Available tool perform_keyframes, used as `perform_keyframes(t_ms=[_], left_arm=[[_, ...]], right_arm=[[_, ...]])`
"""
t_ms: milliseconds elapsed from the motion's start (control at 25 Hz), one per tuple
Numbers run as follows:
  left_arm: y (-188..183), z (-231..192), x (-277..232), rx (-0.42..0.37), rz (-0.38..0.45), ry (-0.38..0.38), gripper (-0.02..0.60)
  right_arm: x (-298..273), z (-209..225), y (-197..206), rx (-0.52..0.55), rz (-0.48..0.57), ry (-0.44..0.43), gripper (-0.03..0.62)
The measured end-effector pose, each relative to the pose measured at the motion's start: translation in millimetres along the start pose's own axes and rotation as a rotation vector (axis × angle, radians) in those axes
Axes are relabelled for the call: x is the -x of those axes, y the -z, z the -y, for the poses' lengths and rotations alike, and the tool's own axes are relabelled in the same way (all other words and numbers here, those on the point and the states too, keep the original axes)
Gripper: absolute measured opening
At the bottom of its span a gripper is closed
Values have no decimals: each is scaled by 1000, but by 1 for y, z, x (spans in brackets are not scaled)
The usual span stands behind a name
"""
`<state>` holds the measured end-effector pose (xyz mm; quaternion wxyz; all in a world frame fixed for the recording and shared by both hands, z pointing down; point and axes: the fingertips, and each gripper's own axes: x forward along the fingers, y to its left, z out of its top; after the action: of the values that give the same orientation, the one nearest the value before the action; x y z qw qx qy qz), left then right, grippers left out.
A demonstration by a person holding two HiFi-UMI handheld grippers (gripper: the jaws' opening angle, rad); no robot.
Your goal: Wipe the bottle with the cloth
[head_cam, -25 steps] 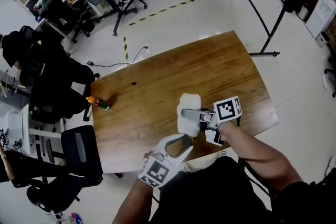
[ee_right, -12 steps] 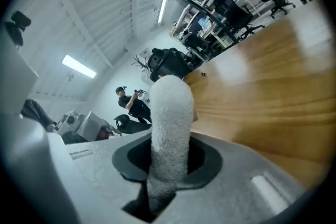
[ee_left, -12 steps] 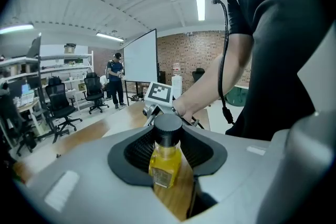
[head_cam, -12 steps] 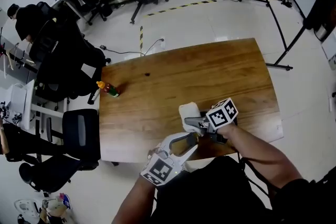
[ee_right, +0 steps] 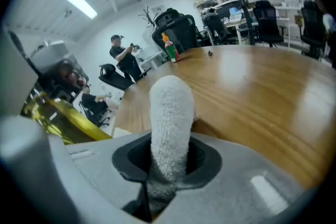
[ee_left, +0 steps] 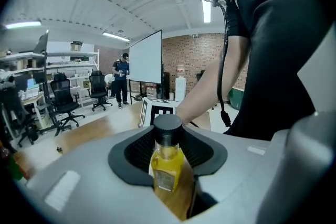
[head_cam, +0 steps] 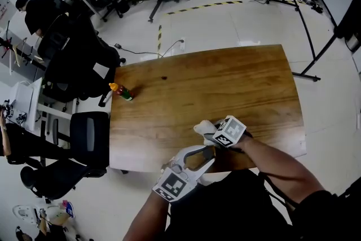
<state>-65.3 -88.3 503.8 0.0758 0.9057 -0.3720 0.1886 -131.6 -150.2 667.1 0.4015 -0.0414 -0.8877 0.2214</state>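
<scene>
Head view, lower centre: both grippers meet at the near edge of the desk. The left gripper reaches in from below, its marker cube toward the bottom of the frame; the right gripper comes in from the right on a bare forearm, its cube tilted.

Left gripper view: the left gripper has its jaws clenched on the bottle — a clear bottle of yellow liquid with a black cap and a small label, held roughly upright at frame centre, the cap rising above the dark pads. The right cube and forearm lie just behind it.

Right gripper view: the right gripper has its jaws clamped on the cloth, a white terry roll that stands up out of the pads at centre. The bottle appears tilted at the left edge, near the cloth; whether they touch cannot be told. In the head view the cloth shows as a white lump just above the left jaw tips.

Rest of the desk: a small sauce bottle with an orange top stands at the far left corner — also seen upper centre in the right gripper view — well apart from the grippers. A dark speck lies near the far edge. Black chairs crowd the left side of the head view.
</scene>
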Motion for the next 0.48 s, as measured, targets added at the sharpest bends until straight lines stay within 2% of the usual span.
perform_keyframes(t_ms=[120,240,360,480], left_arm=[[0,-4,1,7,7,-17,169],[2,-6,3,8,11,-45,172],[3,-5,3,14,18,-40,176],[13,-1,1,-11,-23,11,197]], right_arm=[[-3,2,-3,88,-28,80,72],[4,7,-9,88,20,157,73],[36,17,-17,-56,171,174,74],[75,20,-9,-221,288,155,74]])
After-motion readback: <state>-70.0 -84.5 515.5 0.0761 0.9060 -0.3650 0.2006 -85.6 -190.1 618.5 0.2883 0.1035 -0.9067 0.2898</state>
